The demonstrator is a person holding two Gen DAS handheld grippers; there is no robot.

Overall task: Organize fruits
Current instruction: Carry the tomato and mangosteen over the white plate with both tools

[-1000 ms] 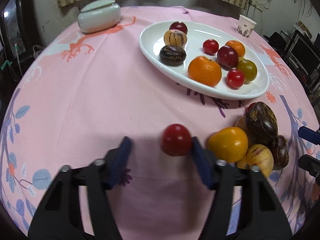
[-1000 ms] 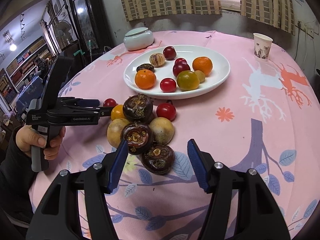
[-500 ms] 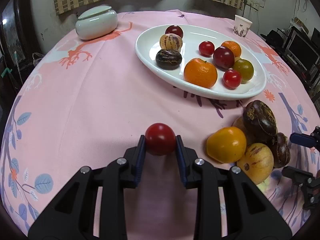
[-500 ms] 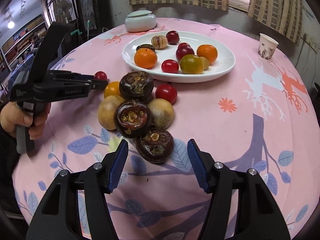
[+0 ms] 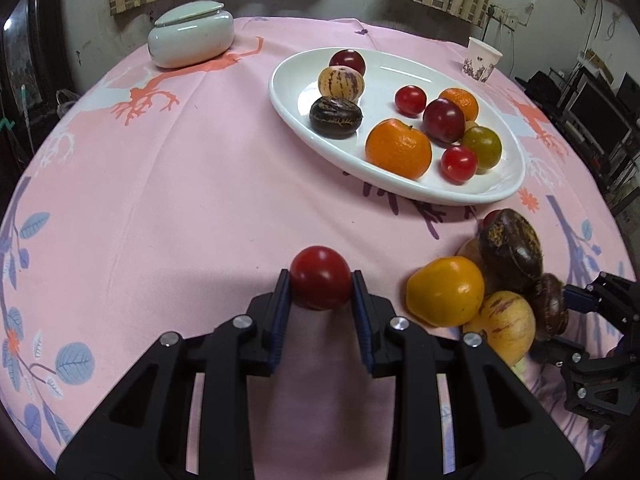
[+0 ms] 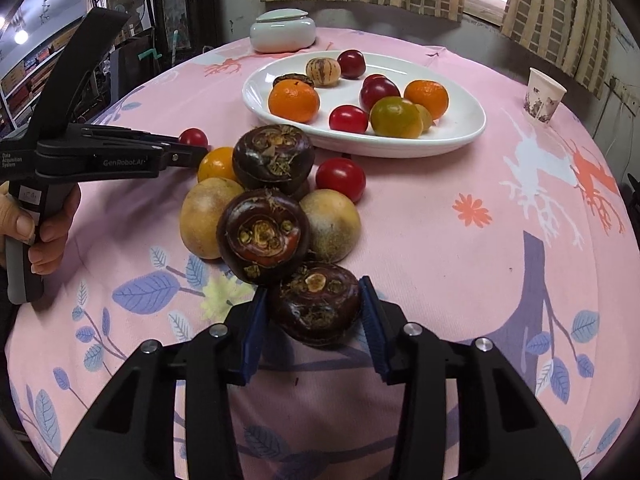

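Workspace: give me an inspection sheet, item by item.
Surface: round table under a pink tablecloth printed with leaves and branches.
Job's things: white plate holding mixed fruit; loose pile beside it, including a yellow fruit.
Clutter: lidded ceramic jar, paper cup.
Grippers: left tool shut on a red tomato; right tool shut on a dark brown fruit.
Cables: wall wires at far right.
Surroundings: checked curtains, shelves, monitors.

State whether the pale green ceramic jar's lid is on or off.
On: the pale green ceramic jar has its lid sitting across the top.
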